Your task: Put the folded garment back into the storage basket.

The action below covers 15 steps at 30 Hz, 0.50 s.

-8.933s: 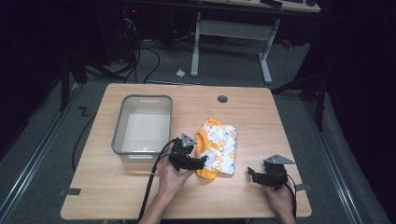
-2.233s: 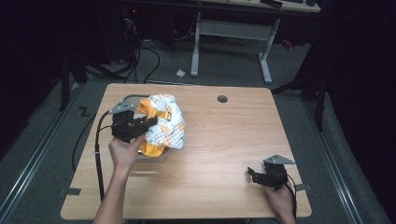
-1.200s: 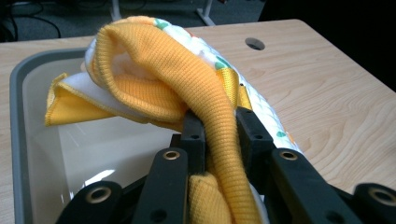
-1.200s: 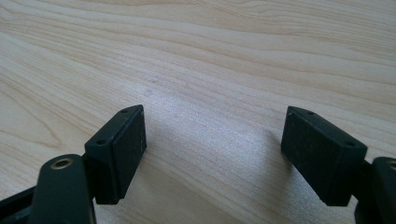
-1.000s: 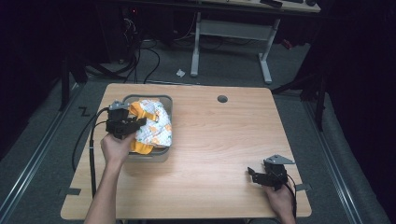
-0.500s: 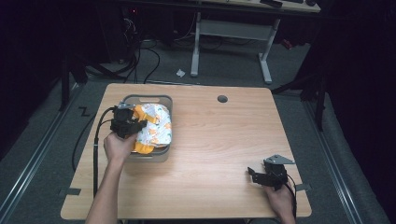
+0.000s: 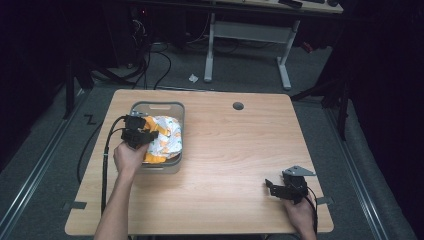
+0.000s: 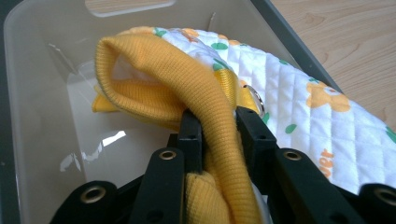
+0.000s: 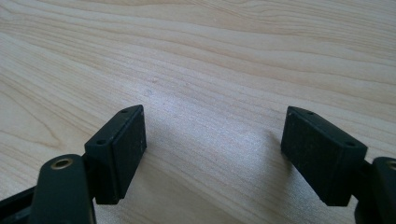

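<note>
Yellow ribbed cuff pinched in our left gripper (image 8: 218, 135), we lower the baby garment (image 7: 163, 138) into the bin (image 7: 158, 106) near the tabletop's left edge; releasing comes next, right gripper (image 9: 212, 151) agape.

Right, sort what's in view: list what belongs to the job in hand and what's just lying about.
Part of the job:
- quilted garment, its orange ribbed edge clamped
- left gripper, shut on that edge
- grey bin, with the garment in it

Just lying about:
- right gripper, open over bare table
- crumpled paper scrap on the floor
</note>
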Available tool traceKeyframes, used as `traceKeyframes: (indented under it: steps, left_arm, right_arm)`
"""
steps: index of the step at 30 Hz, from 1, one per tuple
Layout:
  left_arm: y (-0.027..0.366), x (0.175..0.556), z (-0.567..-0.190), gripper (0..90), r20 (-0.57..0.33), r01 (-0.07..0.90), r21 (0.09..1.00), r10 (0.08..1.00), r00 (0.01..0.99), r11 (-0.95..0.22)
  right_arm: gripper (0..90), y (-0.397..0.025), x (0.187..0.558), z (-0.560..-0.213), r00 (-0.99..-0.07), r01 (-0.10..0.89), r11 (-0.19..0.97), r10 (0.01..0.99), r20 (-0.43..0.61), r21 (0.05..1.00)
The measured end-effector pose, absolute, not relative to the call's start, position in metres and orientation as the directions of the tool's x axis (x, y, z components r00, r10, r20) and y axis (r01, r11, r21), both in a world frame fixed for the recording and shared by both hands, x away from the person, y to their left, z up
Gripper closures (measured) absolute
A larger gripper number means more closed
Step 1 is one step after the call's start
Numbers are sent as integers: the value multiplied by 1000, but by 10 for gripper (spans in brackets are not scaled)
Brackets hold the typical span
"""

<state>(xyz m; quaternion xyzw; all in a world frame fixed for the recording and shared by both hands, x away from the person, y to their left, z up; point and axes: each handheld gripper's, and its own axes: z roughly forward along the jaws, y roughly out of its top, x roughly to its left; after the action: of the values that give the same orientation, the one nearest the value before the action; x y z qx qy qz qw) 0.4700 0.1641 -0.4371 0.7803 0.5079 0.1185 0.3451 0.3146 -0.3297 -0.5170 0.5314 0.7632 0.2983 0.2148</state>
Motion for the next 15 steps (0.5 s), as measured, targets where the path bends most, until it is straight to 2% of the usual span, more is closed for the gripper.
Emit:
traceKeyframes:
  steps: [10, 15]
  left_arm:
    - [161, 476, -446, 703, -161, 744, 621, 889, 430, -247]
    - [159, 478, -448, 618, -135, 759, 603, 906, 400, -245]
  right_arm:
    - [225, -330, 315, -517, -343, 683, 257, 939, -11, 684]
    - [225, -330, 315, -517, -343, 683, 257, 939, -11, 684]
